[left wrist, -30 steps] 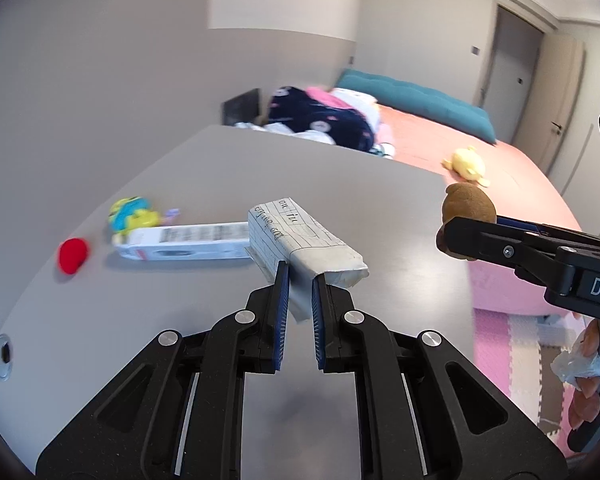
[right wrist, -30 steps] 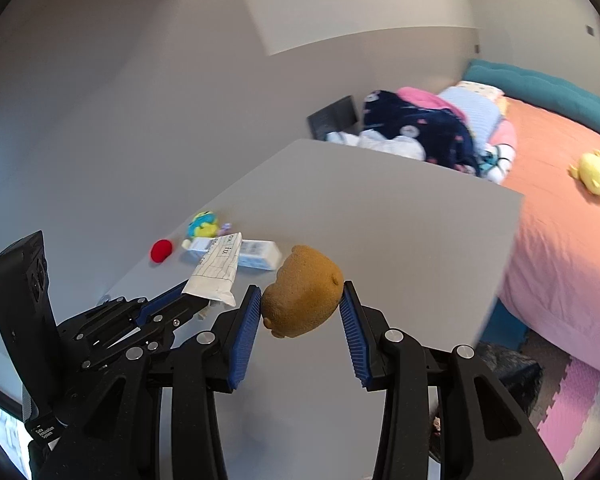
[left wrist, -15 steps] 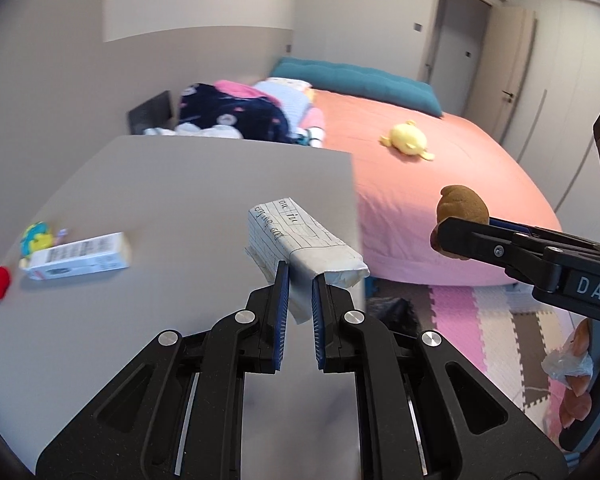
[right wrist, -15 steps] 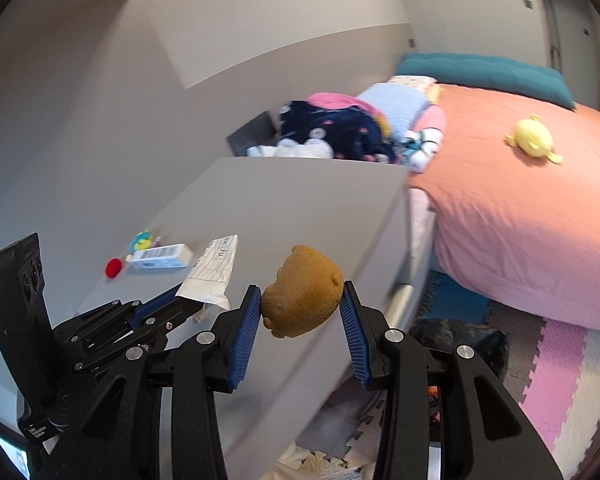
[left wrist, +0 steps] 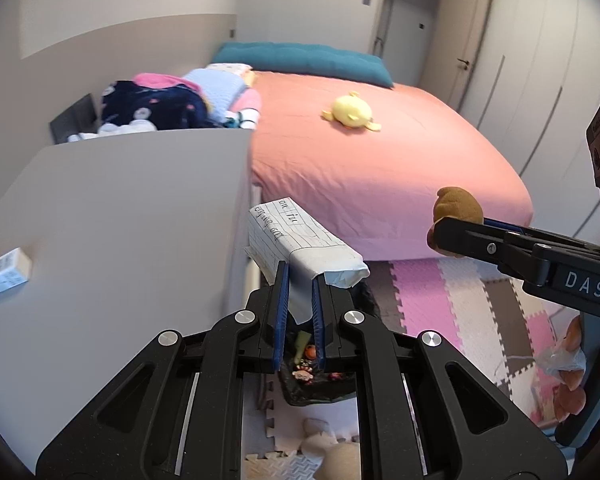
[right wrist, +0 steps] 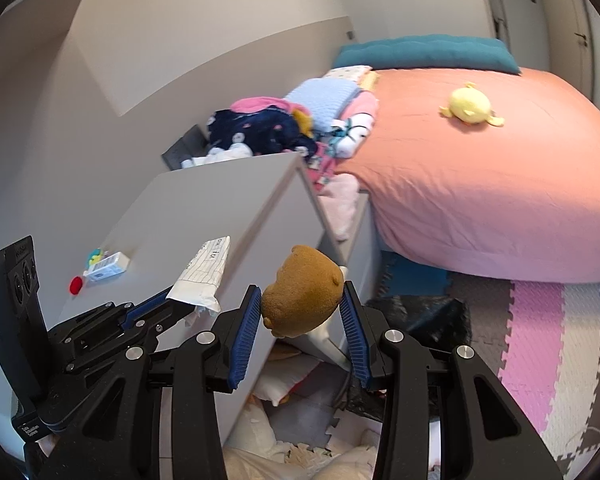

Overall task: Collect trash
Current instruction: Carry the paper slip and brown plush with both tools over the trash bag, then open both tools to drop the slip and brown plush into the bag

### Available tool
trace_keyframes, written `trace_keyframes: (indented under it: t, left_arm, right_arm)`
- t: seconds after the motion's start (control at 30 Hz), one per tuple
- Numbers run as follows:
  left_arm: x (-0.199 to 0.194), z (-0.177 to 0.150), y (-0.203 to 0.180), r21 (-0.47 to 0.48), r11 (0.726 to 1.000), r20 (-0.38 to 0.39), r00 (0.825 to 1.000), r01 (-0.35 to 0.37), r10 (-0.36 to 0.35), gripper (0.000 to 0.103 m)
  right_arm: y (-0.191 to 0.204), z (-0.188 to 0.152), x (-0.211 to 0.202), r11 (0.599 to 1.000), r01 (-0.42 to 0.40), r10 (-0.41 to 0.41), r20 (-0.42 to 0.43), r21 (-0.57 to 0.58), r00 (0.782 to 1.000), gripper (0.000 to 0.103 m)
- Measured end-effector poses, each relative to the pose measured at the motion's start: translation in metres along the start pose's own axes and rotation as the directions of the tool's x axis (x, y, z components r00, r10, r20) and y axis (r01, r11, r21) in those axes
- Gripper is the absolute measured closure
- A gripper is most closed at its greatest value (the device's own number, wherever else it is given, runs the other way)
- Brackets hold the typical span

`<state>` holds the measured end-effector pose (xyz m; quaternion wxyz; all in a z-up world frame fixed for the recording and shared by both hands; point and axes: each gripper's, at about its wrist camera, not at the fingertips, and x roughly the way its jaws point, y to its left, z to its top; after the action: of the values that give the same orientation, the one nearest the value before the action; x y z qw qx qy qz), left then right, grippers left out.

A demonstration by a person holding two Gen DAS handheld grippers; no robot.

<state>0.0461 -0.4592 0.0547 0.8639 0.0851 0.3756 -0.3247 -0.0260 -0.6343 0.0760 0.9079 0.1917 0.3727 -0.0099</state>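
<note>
A small carton (right wrist: 107,266) and a ball (right wrist: 76,284) lie at the table's (right wrist: 204,216) left edge, with clothes (right wrist: 260,128) piled behind the table. The bed (right wrist: 480,184) stands to its right, a plush toy (right wrist: 471,109) on top. A trash bag (left wrist: 316,380) sits on the floor mats (left wrist: 452,300) between table and bed.

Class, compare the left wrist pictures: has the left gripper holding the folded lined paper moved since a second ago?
Yes. The left gripper with the folded lined paper has swung right, off the grey desk top toward the black trash bag.
</note>
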Motion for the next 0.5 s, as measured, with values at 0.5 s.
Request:
trace_keyframes:
  t: [0.5]
  left_arm:
    - [0.034,0.005,-0.046,0.070,0.994,-0.053,0.995,0.085,-0.081,0.092]
  right_arm:
    - [-0.054,-0.007,-0.017,0.996,0.062,-0.062,0.003,0.070,0.998,0.061]
